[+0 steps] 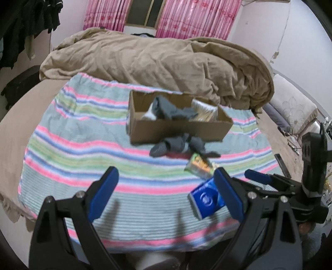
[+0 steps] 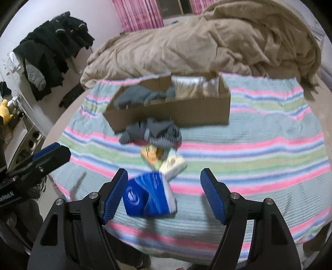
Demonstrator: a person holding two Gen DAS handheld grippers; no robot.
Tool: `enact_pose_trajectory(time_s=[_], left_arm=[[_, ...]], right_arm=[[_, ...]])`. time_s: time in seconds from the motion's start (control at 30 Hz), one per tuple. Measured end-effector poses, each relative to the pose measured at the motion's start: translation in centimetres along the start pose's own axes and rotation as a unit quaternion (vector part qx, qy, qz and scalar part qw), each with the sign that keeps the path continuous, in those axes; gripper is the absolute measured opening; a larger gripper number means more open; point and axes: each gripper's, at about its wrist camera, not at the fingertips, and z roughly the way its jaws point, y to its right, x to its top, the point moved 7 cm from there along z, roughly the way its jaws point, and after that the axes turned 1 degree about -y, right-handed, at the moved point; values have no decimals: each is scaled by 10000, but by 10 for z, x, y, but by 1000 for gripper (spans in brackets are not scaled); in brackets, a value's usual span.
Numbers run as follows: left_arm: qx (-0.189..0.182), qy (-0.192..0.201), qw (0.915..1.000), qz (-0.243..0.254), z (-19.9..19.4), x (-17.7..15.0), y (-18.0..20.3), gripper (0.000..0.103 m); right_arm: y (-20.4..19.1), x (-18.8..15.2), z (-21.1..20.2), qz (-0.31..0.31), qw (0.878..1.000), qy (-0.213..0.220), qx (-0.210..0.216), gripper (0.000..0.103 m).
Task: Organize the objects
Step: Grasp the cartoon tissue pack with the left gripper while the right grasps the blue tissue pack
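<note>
A cardboard box point(image 1: 178, 129) point(image 2: 186, 113) sits on the striped blanket, holding a grey sock point(image 1: 172, 111) point(image 2: 141, 96) and clear packets point(image 1: 204, 112) point(image 2: 188, 85). Grey socks point(image 1: 178, 145) point(image 2: 153, 133) lie against its front. A green-orange snack pack point(image 1: 199, 166) point(image 2: 151, 155), a white pack point(image 2: 173, 165) and a blue tissue pack point(image 1: 207, 199) point(image 2: 148, 195) lie nearer. My left gripper point(image 1: 166, 193) is open and empty, the blue pack beside its right finger. My right gripper point(image 2: 164, 193) is open over the blue pack, not touching it.
A rumpled tan duvet point(image 1: 166, 60) point(image 2: 207, 41) lies behind the box. The striped blanket point(image 1: 83, 145) point(image 2: 259, 155) covers the bed's near part. Dark clothes point(image 2: 51, 52) hang at the left wall. Pink curtains point(image 1: 186, 18) hang at the back.
</note>
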Motion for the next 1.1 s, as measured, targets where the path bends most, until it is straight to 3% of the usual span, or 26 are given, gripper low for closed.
enact_pose_trajectory(time_s=[0.23,0.33,0.53,0.73,1.1], left_arm=[[82,-225,9997,-88,11,-24,-12,94],[126,-298,9994,-87,16,-30,-16,94],[235,-460,9987,46,27,-34,-9,94],[160,-563,9978,306,49,-33,20,94],[-3,-644,9940,879,97,-20,85,94]], right_arm=[[-5,-23,29,8,9995,-329,22,72],[-7,-29,39,30,9989,-459,134,53],[-4,-24,35,79,9986,-404,326,25],[18,-17,9,155,9993,-155,290,17],[85,1,-28,694,9971,304,-25,15]])
